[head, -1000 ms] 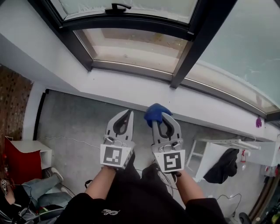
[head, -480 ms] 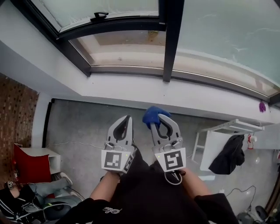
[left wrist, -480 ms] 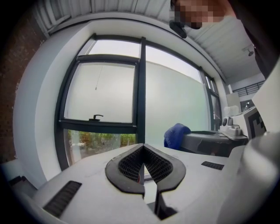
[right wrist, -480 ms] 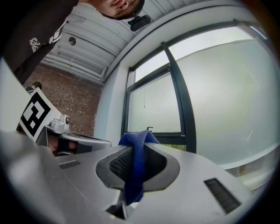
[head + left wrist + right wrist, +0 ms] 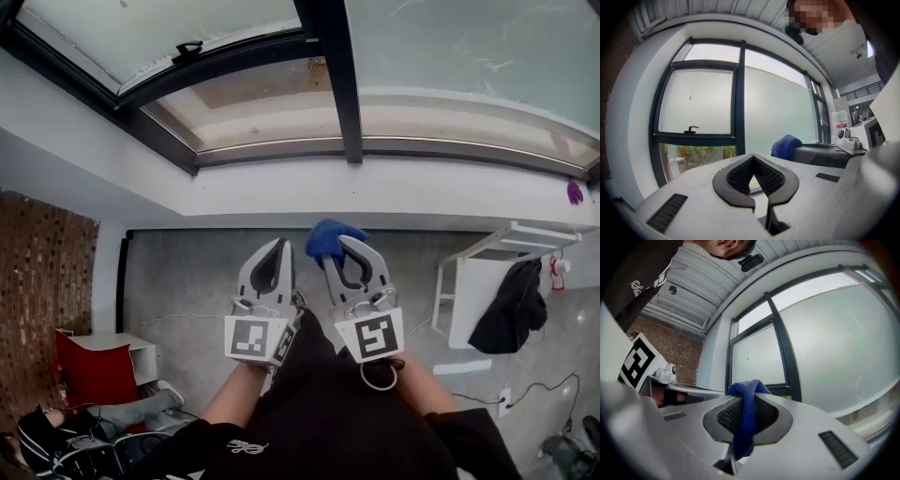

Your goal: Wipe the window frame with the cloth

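Observation:
A blue cloth [image 5: 332,239] bunches out of the tips of my right gripper [image 5: 339,246], which is shut on it; in the right gripper view the cloth [image 5: 745,416] hangs pinched between the jaws. My left gripper [image 5: 278,247] is held beside it, shut with nothing in it [image 5: 752,157]. The dark window frame [image 5: 337,89] runs ahead of both grippers, with a vertical bar [image 5: 739,96] between the panes and a handle [image 5: 691,128] on the left sash. Both grippers are a short way back from the frame, touching nothing.
A white sill [image 5: 394,197] lies below the frame. To the left is a brick wall [image 5: 42,272] and a red box [image 5: 89,366]. At the right stand a white table [image 5: 487,281] and a dark garment [image 5: 511,305] hung on it.
The head view has swung so the frame's vertical bar now stands upright above the grippers. Both grippers keep their pose side by side, the cloth still held.

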{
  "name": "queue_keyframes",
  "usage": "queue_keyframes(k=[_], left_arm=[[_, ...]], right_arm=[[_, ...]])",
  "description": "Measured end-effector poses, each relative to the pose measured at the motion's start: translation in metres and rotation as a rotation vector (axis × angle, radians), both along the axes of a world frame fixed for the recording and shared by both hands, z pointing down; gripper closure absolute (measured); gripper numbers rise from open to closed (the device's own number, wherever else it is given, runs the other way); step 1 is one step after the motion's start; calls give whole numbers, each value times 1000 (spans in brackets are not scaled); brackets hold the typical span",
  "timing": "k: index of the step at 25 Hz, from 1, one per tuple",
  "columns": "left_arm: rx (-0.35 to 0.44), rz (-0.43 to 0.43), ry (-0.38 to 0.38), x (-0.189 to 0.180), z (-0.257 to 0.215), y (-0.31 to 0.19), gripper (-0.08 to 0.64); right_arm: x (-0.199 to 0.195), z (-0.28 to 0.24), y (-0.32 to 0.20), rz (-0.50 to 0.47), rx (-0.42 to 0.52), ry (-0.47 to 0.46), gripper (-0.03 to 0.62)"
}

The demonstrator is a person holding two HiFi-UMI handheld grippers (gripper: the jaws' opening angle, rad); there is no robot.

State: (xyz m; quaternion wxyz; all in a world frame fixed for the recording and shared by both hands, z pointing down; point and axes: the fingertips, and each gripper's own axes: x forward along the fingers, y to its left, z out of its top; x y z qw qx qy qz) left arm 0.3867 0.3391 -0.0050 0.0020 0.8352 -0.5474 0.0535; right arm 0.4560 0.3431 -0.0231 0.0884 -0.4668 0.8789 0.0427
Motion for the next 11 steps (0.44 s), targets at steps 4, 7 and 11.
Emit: queue_keyframes(k=[4,7,11], left_arm=[[18,-3,-6,10,2,5,555],[19,-2,-2,12,5,6,555],[15,7,-1,14,6,9,555]], right_arm=[[13,2,4,13,-13,-8,569],[17,2,2,18,-15,-5,569],[17,2,-1,28,-13,-12,569]])
